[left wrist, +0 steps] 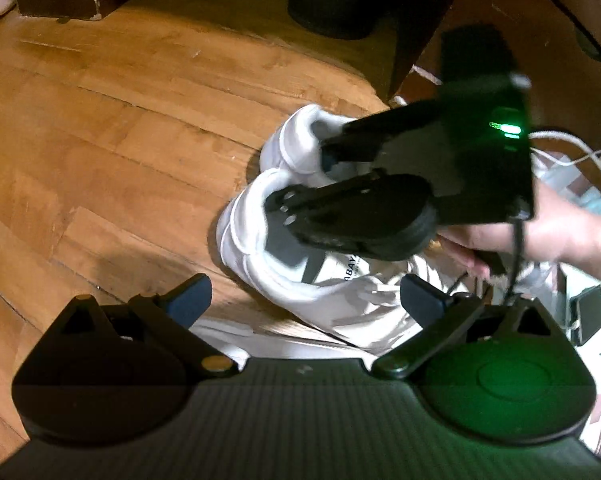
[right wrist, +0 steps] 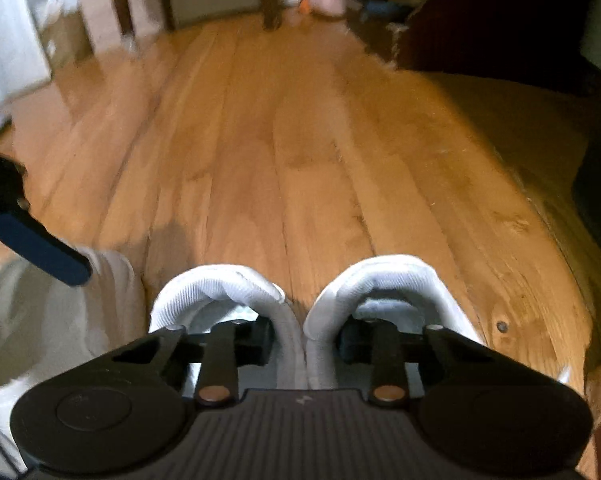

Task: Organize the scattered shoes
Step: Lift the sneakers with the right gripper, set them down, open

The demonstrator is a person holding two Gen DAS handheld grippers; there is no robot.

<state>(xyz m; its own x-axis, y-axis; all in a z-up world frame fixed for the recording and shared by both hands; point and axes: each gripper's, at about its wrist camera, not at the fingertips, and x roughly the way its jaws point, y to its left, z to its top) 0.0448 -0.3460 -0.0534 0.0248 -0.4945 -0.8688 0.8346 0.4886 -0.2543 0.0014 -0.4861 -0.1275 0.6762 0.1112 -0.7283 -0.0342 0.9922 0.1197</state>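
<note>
The wooden floor (right wrist: 300, 140) carried two white sneakers (left wrist: 300, 272) standing side by side, heels touching. The right gripper (right wrist: 304, 340) had one finger (right wrist: 256, 338) inside each shoe opening and pinched the two adjoining collar walls between them. The left gripper (left wrist: 304, 298) hovered just above the nearer sneaker with its blue-padded fingers (left wrist: 190, 300) spread wide, holding nothing.

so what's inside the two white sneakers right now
One finger of the right gripper sits inside each white sneaker, pinching their adjoining collars. The grey insole shows; the toe ends are hidden.
</note>
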